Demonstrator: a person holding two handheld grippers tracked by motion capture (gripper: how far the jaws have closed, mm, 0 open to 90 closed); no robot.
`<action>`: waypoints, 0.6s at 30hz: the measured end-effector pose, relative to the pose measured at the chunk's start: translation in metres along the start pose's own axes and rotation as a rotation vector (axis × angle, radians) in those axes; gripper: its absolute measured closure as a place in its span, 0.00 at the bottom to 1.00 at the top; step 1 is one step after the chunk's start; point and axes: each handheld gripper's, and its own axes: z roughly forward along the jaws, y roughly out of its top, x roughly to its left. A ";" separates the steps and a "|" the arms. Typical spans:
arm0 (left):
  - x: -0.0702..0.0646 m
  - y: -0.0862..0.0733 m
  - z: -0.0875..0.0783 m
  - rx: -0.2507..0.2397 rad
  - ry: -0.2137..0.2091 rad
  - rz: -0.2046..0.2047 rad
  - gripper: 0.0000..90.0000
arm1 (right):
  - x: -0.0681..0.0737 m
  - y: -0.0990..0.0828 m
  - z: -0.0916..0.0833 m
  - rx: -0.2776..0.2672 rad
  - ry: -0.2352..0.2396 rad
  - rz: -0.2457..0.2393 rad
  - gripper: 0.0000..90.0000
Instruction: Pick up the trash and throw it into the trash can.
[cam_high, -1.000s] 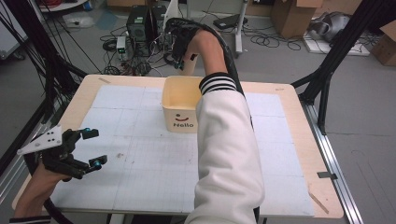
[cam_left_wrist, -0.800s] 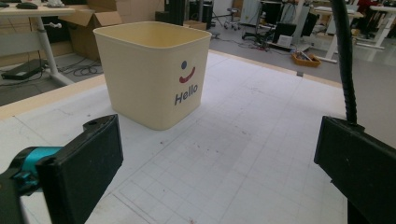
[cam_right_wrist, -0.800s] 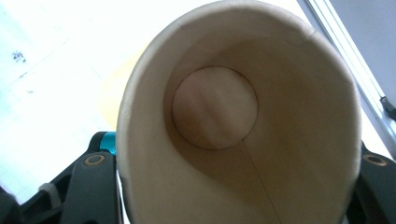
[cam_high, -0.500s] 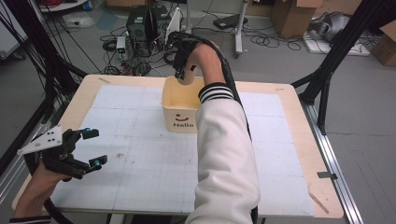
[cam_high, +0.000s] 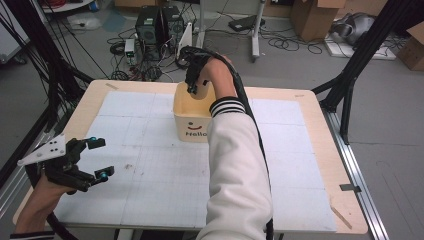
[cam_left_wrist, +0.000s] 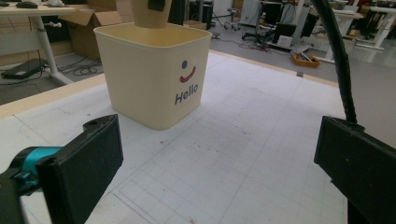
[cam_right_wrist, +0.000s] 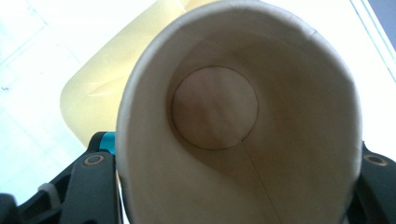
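A cream square bin (cam_high: 190, 120) with a smiley face and "Hello" stands at the back middle of the white gridded mat (cam_high: 150, 155). My right gripper (cam_high: 195, 84) points down over the bin's mouth, shut on a paper cup (cam_right_wrist: 238, 121) whose empty inside faces the camera. In the left gripper view the cup's (cam_left_wrist: 148, 13) tan bottom dips into the bin (cam_left_wrist: 154, 79). The bin's rim (cam_right_wrist: 100, 84) lies below the cup. My left gripper (cam_high: 101, 159) rests at the front left of the table, open, with nothing between its pads (cam_left_wrist: 84, 163).
The wooden table edge (cam_high: 320, 150) frames the mat. Black frame posts (cam_high: 350, 95) stand at both sides. Behind the table the floor holds computer towers (cam_high: 157, 22), cables and cardboard boxes (cam_high: 312, 17). A cable (cam_high: 255, 135) trails along the right sleeve.
The right hand has come down with the cup, from above the bin to its mouth. The left gripper has stayed where it was.
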 end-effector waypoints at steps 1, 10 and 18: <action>0.000 0.000 0.000 0.002 0.000 0.002 0.02 | 0.000 0.000 0.001 0.003 0.005 0.003 0.39; 0.001 0.000 -0.001 -0.002 0.002 -0.003 0.02 | 0.000 0.002 0.007 -0.010 0.017 0.000 0.28; 0.001 -0.001 0.000 0.000 0.001 -0.003 0.02 | 0.007 0.002 0.004 -0.050 0.055 -0.013 0.00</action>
